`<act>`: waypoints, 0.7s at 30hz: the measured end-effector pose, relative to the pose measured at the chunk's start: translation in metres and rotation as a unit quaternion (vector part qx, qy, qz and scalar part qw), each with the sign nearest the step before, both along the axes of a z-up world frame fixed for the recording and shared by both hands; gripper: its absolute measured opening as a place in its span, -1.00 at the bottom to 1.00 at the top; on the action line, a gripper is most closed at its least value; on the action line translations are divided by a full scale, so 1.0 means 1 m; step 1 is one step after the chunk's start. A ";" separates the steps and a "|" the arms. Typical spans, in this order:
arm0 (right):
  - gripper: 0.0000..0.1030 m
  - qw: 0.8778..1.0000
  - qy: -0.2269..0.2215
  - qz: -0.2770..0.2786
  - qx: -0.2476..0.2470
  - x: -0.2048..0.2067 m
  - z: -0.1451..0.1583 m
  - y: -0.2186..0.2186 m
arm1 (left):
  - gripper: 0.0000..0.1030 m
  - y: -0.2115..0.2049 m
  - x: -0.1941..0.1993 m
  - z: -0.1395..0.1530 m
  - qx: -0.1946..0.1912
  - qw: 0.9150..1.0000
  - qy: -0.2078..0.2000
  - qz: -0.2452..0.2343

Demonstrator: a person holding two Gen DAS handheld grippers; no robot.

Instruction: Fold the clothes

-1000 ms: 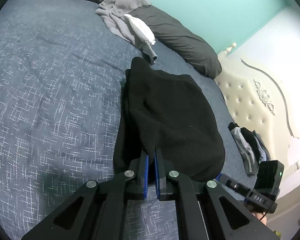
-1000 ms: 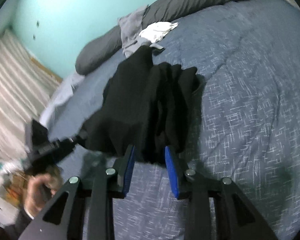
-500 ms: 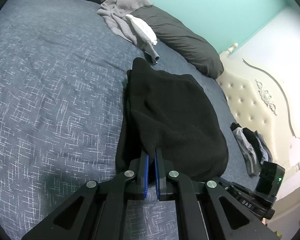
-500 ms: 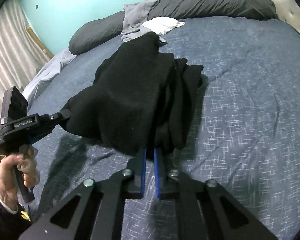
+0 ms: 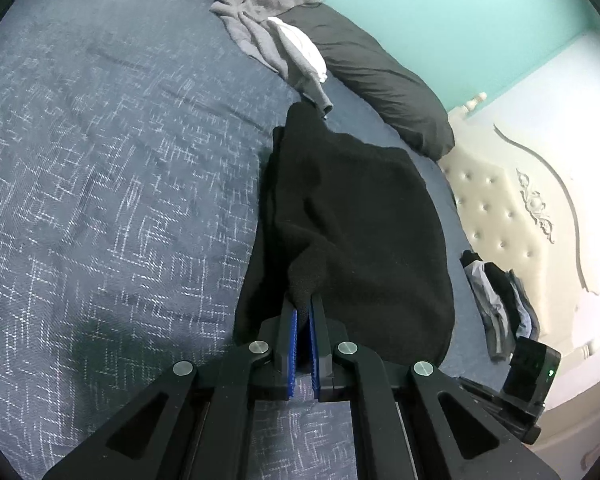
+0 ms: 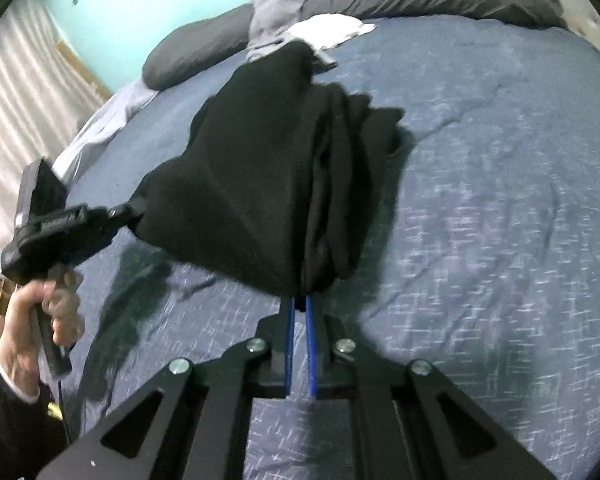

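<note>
Both the left hand-held gripper (image 5: 303, 312) and the right hand-held gripper (image 6: 299, 303) are clenched on the black garment (image 5: 356, 216), lifted over the bed (image 5: 112, 168). The thick bunched layers may slip and unfold.

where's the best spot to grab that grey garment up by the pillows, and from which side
Grip the grey garment by its narrow end trailing toward the black garment. Come in low from the bed's open side, since the dark pillow backs the bunched part and the white cloth lies on it.
</note>
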State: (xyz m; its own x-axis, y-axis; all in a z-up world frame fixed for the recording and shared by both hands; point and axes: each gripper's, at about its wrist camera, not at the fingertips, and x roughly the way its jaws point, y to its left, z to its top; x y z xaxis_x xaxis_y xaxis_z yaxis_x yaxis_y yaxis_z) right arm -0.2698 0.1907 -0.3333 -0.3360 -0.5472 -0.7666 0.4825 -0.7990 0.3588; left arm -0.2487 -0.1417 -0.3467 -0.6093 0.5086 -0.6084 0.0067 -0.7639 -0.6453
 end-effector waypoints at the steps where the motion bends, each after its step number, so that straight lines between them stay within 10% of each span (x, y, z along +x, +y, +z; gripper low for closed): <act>1: -0.91 1.000 -0.005 0.000 -0.009 -0.001 0.001 0.002 | -0.90 0.002 0.001 0.001 -0.006 1.000 0.000 -0.003; 10: -0.79 0.997 -0.032 -0.025 -0.070 -0.016 0.035 0.031 | -0.88 0.002 0.004 0.005 -0.009 1.000 -0.002 -0.005; 13: -0.14 0.994 -0.026 -0.056 -0.093 -0.030 0.053 0.040 | -0.87 0.001 0.005 0.007 -0.008 1.000 -0.002 -0.005; 21: -0.14 0.995 -0.008 -0.056 -0.078 -0.111 0.074 -0.014 | -0.78 -0.005 0.012 0.014 -0.011 1.000 0.005 0.005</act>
State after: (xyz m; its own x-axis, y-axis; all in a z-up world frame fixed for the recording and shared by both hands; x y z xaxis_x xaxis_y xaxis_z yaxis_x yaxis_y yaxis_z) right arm -0.3809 0.1763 -0.2593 -0.3904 -0.6199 -0.6807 0.3865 -0.7814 0.4900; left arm -0.2364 -0.1464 -0.3332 -0.6205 0.4894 -0.6128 0.0076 -0.7776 -0.6287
